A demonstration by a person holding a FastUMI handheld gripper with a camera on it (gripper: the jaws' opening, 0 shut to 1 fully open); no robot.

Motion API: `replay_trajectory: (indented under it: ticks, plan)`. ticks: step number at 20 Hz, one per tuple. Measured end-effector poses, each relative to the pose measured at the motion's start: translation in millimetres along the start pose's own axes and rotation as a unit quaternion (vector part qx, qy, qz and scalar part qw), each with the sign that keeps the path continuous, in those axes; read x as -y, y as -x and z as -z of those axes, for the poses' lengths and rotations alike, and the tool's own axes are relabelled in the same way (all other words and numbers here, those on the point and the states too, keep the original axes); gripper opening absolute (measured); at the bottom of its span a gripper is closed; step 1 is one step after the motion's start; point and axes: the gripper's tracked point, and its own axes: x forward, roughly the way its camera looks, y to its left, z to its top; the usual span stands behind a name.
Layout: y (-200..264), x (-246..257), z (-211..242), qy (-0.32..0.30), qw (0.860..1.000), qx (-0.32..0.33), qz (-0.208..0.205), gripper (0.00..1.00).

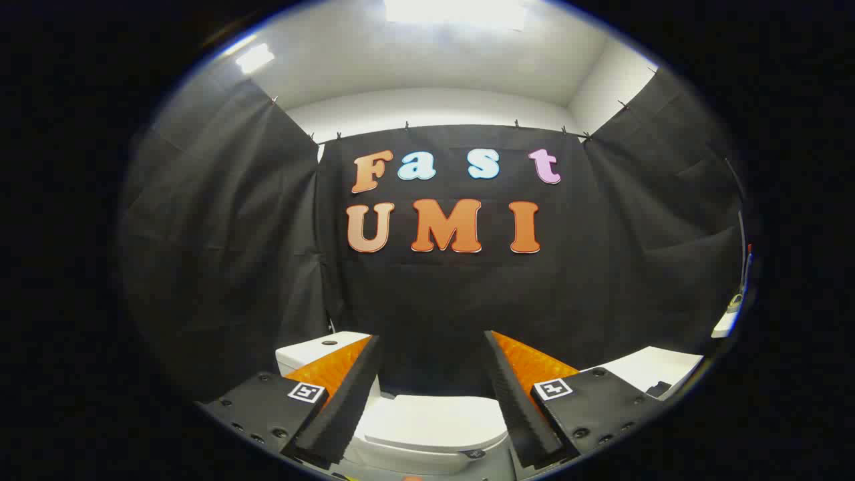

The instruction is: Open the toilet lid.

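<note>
A white toilet stands low ahead of me, its closed lid (434, 422) lying flat over the bowl and showing between my two fingers. Its white tank (319, 350) with a dark flush button rises behind my left finger, against the black cloth wall. My gripper (433, 347) hovers above the lid with its jaws wide apart and nothing between them. The fingertips sit well above the lid, not touching it.
Black cloth walls close the booth on the left, back and right. A white surface (651, 369) sits to the right of the toilet, beyond my right finger. A small white object (728, 322) hangs by the right wall.
</note>
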Motion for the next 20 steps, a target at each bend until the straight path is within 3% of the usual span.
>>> replay_trajectory:
  ticks: [15,20]
  plan:
    - [-4,2,8,-0.014,1.000,-0.001,-0.004,0.98]
    - [-10,12,22,-0.053,0.999,0.003,-0.002,0.98]
